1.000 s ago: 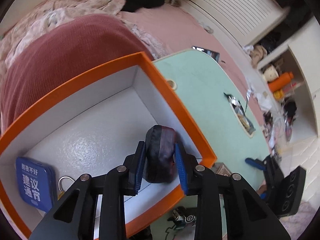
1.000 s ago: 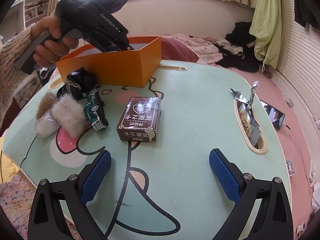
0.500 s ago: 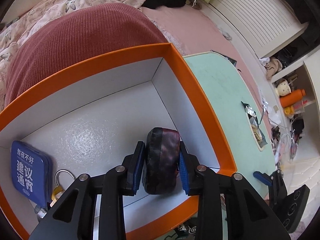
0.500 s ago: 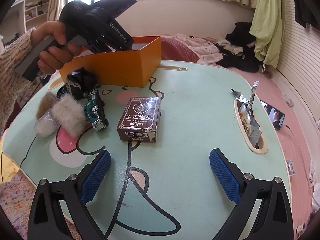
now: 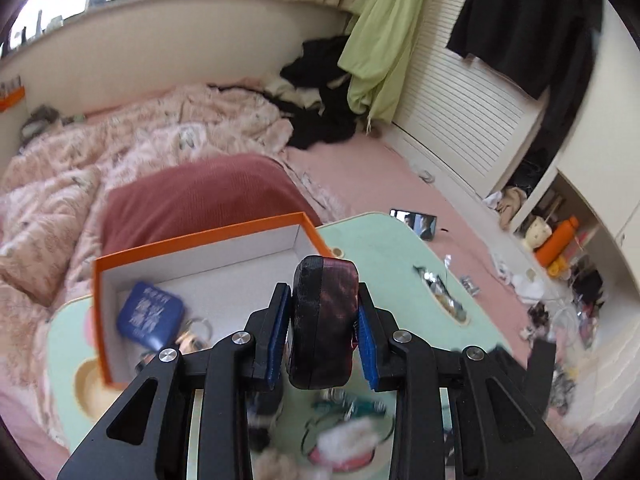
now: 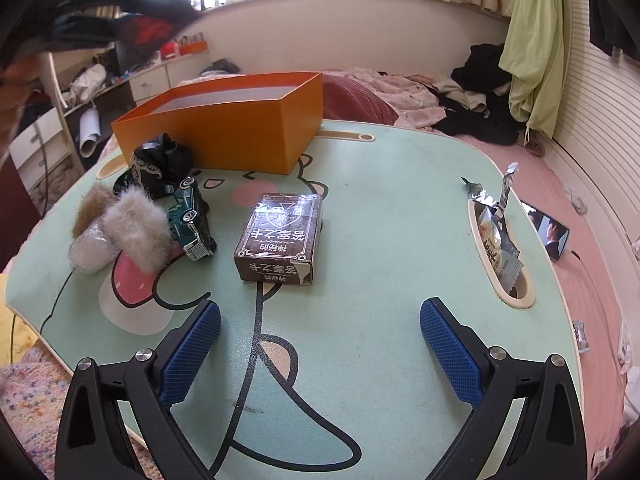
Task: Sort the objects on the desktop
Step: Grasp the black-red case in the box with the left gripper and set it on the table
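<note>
My left gripper (image 5: pixel 322 330) is shut on a dark red-and-black pouch (image 5: pixel 323 320) and holds it high above the near edge of the orange box (image 5: pixel 200 236). The box holds a blue tin (image 5: pixel 150 315) and a small padlock (image 5: pixel 192 334). In the right wrist view the orange box (image 6: pixel 240 132) stands at the back of the green table (image 6: pixel 380 220). My right gripper (image 6: pixel 320 340) is open and empty, low over the table's front. A brown card box (image 6: pixel 280 236), a toy car (image 6: pixel 190 216), fur pompoms (image 6: pixel 132 224) and a black bundle (image 6: pixel 160 160) lie ahead of it.
An opened snack packet (image 6: pixel 498 240) sits in a slot at the table's right side. A phone (image 6: pixel 550 234) lies on the pink mat beyond the table edge. A bed with a red pillow (image 5: pixel 200 200) lies behind the box.
My left gripper has lifted up and back out of the orange box, still holding the pouch. It has left the right wrist view's centre. The right gripper has not moved.
</note>
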A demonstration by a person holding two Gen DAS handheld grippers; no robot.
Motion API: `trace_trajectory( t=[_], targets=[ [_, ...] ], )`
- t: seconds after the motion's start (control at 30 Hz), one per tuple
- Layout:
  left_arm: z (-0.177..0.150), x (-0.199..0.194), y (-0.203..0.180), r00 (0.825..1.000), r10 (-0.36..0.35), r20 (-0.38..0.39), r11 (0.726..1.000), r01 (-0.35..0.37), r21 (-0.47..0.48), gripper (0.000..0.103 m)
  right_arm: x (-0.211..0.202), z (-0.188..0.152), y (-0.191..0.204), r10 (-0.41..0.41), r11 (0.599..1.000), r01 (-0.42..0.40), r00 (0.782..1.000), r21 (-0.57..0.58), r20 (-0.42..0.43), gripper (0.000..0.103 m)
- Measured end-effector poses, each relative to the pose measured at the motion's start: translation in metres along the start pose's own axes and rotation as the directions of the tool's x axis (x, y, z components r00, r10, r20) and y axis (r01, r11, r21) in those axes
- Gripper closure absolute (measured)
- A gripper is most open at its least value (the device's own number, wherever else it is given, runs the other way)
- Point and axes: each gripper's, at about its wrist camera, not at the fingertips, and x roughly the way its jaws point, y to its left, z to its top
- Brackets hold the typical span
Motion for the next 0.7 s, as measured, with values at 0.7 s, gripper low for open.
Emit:
trace_trajectory(
  t=[0.7],
  targets=[
    [-0.152, 0.021, 0.008, 0.98, 0.197, -0.031, 0.977, -0.199, -0.073, 0.074, 0.001, 0.001, -0.006, -0.01, 1.0, 0.01, 1.0, -0.004, -0.008, 0.001]
  ],
)
